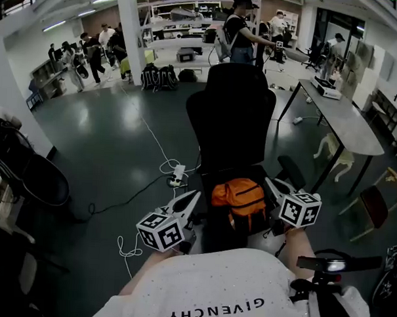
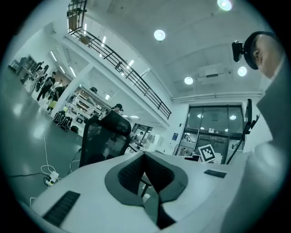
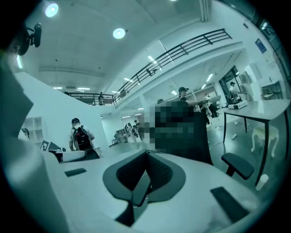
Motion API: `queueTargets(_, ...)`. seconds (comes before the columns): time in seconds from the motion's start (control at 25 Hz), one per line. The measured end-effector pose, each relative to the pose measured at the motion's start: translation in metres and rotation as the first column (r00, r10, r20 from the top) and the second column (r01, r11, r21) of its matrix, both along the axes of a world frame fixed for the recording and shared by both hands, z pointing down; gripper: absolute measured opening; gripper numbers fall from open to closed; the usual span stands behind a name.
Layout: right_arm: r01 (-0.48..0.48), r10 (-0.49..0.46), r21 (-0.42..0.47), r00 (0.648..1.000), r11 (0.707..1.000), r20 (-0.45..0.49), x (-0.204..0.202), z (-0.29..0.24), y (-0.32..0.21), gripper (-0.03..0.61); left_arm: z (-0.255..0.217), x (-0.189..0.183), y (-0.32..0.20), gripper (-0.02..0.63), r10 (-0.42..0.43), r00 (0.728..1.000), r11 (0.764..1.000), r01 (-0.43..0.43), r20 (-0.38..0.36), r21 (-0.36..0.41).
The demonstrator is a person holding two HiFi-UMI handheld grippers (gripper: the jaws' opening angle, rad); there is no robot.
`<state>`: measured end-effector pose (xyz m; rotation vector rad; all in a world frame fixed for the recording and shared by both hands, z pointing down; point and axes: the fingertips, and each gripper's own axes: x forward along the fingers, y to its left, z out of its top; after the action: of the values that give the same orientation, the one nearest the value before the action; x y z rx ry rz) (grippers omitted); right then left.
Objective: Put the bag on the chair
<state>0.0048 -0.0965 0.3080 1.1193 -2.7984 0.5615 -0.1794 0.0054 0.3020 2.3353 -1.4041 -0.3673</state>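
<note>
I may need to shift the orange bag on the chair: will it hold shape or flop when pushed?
The bag looks like soft, creased fabric, so it would probably dent and slump rather than slide stiffly. It bulges as if filled, so perhaps not light. Sitting low on the chair seat, it seems unlikely to tip.

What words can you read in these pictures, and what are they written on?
"GIVENCHY": on the person's white shirt, upside down in the head view.
The blue wall sign in the left gripper view: too small to read.
Nothing else can be read.
</note>
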Motion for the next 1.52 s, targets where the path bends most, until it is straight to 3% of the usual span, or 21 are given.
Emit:
queueTargets(0.12, 0.017, -0.017, 0.022, 1.000, 1.000, 0.006, 0.001, -0.013, 0.002, 0.003, -0.009, -0.005, 0.008, 0.002, -0.027, 0.999, 0.999, 0.025, 0.044, 0.029)
queueTargets(0.32, 0.031, -0.030, 0.029, 0.999, 0.999, -0.027, 0.029, -0.014, 0.018, 0.003, -0.005, -0.001, 0.023, 0.002, -0.084, 0.996, 0.996, 0.084, 0.040, 0.004)
queueTargets(0.52, 0.006, -0.005, 0.030, 0.999, 1.000, -0.032, 0.085, -0.018, 0.045, 0.003, -0.001, 0.041, 0.045, 0.002, -0.094, 0.995, 0.994, 0.095, 0.023, -0.044)
queueTargets(0.68, 0.008, -0.008, 0.035, 1.000, 0.999, -0.015, 0.120, -0.028, 0.063, 0.003, -0.011, 0.061, 0.055, 0.002, -0.126, 0.992, 0.992, 0.126, 0.008, -0.032)
queueTargets(0.92, 0.032, -0.024, 0.072, 0.994, 0.997, -0.109, 0.155, -0.019, 0.098, 0.003, -0.013, 0.101, 0.082, 0.002, -0.110, 0.994, 0.994, 0.110, 0.016, -0.008)
queueTargets(1.2, 0.039, -0.035, 0.066, 0.997, 0.997, -0.073, 0.201, -0.011, 0.135, 0.003, 0.002, 0.158, 0.120, 0.002, -0.104, 0.994, 0.994, 0.105, 0.025, -0.036)
queueTargets(1.52, 0.045, -0.043, 0.033, 0.996, 0.998, -0.085, 0.240, 0.014, 0.183, 0.003, 0.011, 0.194, 0.173, 0.002, -0.128, 0.992, 0.990, 0.128, 0.013, -0.050)
